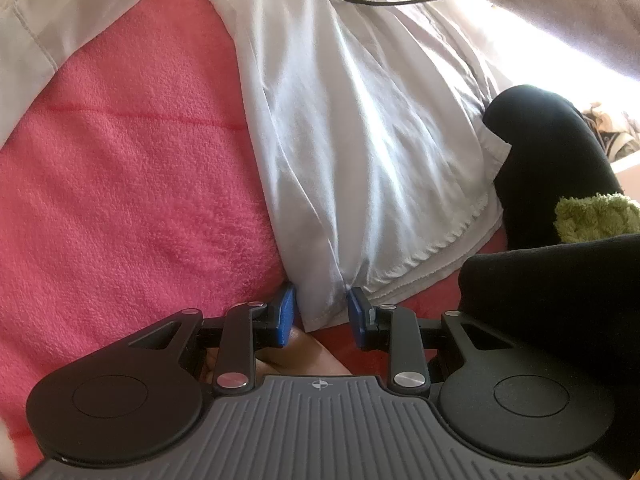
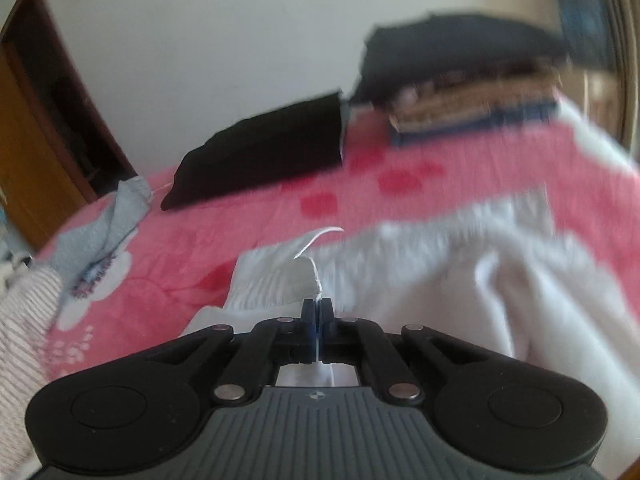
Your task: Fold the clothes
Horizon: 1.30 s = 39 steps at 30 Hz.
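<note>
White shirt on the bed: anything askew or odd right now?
Only the white shirt lies rumpled across the pink blanket, its corner bunched between the left gripper pads. The right gripper pinches a thin edge. Nothing damaged.

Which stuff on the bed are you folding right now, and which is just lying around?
In use:
white shirt
left gripper, its pads either side of the hem
right gripper, shut on the shirt's edge

Lying about:
black cloth
folded stack
blue-grey garment
pink blanket

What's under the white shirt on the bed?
A pink fleece blanket shows on both sides of the white shirt, and the shirt lies straight on it. Anything between them is covered. The left gripper holds the hem corner.
</note>
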Each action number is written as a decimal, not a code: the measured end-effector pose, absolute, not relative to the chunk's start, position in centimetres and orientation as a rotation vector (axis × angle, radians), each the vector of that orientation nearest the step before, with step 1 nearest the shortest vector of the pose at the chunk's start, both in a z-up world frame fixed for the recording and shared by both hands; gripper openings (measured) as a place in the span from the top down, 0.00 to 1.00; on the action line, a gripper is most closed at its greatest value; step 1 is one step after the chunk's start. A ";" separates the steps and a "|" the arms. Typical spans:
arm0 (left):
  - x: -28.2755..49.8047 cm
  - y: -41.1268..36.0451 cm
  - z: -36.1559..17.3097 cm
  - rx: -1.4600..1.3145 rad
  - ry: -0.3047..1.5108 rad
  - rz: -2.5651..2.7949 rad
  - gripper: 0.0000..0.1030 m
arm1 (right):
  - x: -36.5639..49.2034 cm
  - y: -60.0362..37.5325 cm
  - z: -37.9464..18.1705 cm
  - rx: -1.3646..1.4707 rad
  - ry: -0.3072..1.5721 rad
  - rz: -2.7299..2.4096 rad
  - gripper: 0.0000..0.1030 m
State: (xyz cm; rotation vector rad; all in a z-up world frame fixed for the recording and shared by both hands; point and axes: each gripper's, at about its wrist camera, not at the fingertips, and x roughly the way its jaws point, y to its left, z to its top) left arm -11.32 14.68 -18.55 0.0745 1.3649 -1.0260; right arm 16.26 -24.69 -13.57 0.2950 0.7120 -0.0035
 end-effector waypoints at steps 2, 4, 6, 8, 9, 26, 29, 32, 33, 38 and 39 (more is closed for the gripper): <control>-11.4 14.5 -18.5 0.078 1.367 -1.025 0.72 | 16.9 -23.7 -13.7 0.195 0.714 -0.019 1.00; -11.4 14.4 -18.5 0.083 1.369 -1.023 0.72 | 17.6 -22.3 -14.6 0.073 0.736 -0.041 0.99; -11.4 14.2 -18.5 0.094 1.368 -1.022 0.72 | 18.1 -21.5 -15.4 -0.024 0.760 -0.077 0.97; -11.4 14.1 -18.5 0.102 1.367 -1.023 0.72 | 18.2 -21.5 -16.2 -0.075 0.788 -0.139 0.97; -11.4 14.1 -18.5 0.103 1.368 -1.024 0.72 | 18.0 -22.0 -16.2 -0.070 0.785 -0.166 0.96; -11.2 14.1 -18.2 0.174 1.337 -1.052 0.72 | -10.5 -25.5 -10.4 0.565 1.243 0.162 0.94; -11.5 13.8 -18.1 0.204 1.324 -1.060 0.72 | -13.2 -23.1 -12.0 0.429 1.394 0.174 0.94; -11.6 13.7 -18.0 0.220 1.313 -1.061 0.72 | -14.4 -22.2 -13.8 0.375 1.510 0.138 0.94; -11.7 13.6 -17.9 0.225 1.310 -1.061 0.72 | -14.6 -22.0 -14.3 0.356 1.542 0.123 0.94; -12.1 12.8 -18.2 0.227 1.299 -1.061 0.72 | -14.9 -21.1 -16.2 0.279 1.626 0.133 0.94; -12.1 12.8 -18.3 0.224 1.298 -1.061 0.72 | -15.1 -21.1 -16.5 0.276 1.634 0.139 0.94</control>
